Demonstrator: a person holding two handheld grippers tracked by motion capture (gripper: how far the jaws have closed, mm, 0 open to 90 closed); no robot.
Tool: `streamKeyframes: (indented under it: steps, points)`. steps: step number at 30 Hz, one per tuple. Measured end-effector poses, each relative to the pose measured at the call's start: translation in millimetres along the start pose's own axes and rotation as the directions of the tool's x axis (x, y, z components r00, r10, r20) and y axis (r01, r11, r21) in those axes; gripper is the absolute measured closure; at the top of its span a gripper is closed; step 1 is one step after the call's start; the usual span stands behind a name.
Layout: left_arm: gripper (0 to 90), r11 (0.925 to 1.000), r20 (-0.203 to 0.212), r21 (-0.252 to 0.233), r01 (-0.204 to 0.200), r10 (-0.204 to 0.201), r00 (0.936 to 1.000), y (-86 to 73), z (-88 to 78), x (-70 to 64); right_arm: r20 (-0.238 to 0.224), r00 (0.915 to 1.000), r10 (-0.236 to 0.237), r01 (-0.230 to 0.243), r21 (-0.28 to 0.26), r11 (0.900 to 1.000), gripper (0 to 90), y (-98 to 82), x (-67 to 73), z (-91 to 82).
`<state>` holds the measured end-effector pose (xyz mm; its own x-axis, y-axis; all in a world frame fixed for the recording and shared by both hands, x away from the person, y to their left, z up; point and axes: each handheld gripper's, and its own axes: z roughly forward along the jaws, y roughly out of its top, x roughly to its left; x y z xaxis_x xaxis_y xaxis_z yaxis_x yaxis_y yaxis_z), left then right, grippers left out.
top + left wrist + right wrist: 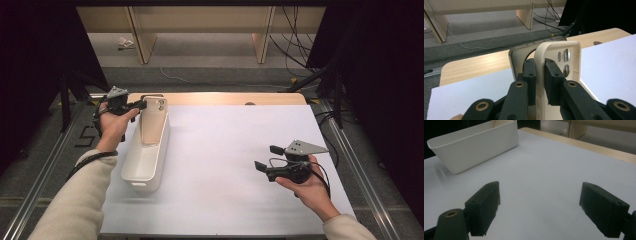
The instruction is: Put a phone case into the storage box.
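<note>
While upright, phone case (559,57) pinched between left tool (539,75) pads

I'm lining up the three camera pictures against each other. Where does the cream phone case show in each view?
High view: the cream phone case stands upright at the far end of the white bin, upper left, pinched by the left hand-held gripper.
Left gripper view: centre, its edge clamped between the jaws.
Right gripper view: a sliver of cream edge above the bin's far end, top left.
Shared landmark: the white bin; in the left gripper view, the white table sheet.
</note>
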<state>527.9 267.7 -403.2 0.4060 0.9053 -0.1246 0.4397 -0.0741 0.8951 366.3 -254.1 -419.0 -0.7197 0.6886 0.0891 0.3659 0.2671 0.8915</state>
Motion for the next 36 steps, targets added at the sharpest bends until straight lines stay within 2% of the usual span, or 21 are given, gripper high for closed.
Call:
streamKeyframes:
  steps: [4,8,13,16,19,21,23,30,33,36]
  points:
    - [77.5,0.9993,-0.033,0.013,-0.036,0.036,0.9988,2.9,-2.3,-0.1,-0.001,1.0,0.001,-0.001,-0.001,1.0,17.8,-0.3,-0.2,0.5]
    - [74.7,0.9969,-0.067,0.023,-0.075,0.077,0.9948,6.6,-5.4,-2.0,-0.001,1.0,0.0,0.0,0.002,1.0,17.8,-0.1,0.1,0.5]
    - [71.3,0.9937,-0.093,0.026,-0.109,0.111,0.9894,9.1,-10.5,-5.9,0.0,1.0,0.0,0.0,0.001,1.0,17.8,-0.1,-0.2,0.3]
    - [67.0,0.9925,-0.095,0.023,-0.12,0.121,0.9881,11.6,-16.4,-9.6,0.002,1.0,-0.002,0.002,0.001,1.0,17.8,0.0,-0.2,0.3]
    - [62.9,0.9931,-0.085,0.015,-0.117,0.118,0.9894,13.0,-23.1,-13.3,0.003,1.0,-0.002,0.002,0.001,1.0,17.8,0.0,-0.2,0.1]
    - [56.4,0.9966,-0.062,0.007,-0.082,0.082,0.9947,13.6,-28.8,-16.1,0.004,1.0,-0.002,0.002,0.0,1.0,17.7,0.1,-0.4,0.1]
    - [50.3,0.9981,-0.037,0.001,-0.062,0.062,0.9974,13.4,-34.2,-18.8,0.005,1.0,-0.002,0.002,0.001,1.0,17.6,0.1,-0.3,0.2]
    - [24.3,0.9975,-0.004,0.017,-0.069,0.069,0.9976,9.1,-52.3,-30.6,0.005,1.0,-0.003,0.003,0.002,1.0,17.4,0.2,-0.2,0.1]
    - [16.7,0.9981,0.018,0.011,-0.06,0.06,0.998,7.0,-59.1,-36.1,0.007,1.0,-0.004,0.004,0.002,1.0,17.4,0.3,-0.2,0.2]
    - [14.5,0.9982,0.039,-0.001,-0.06,0.06,0.9974,4.2,-66.0,-42.5,0.008,1.0,-0.004,0.004,0.002,1.0,17.4,0.4,-0.1,0.0]
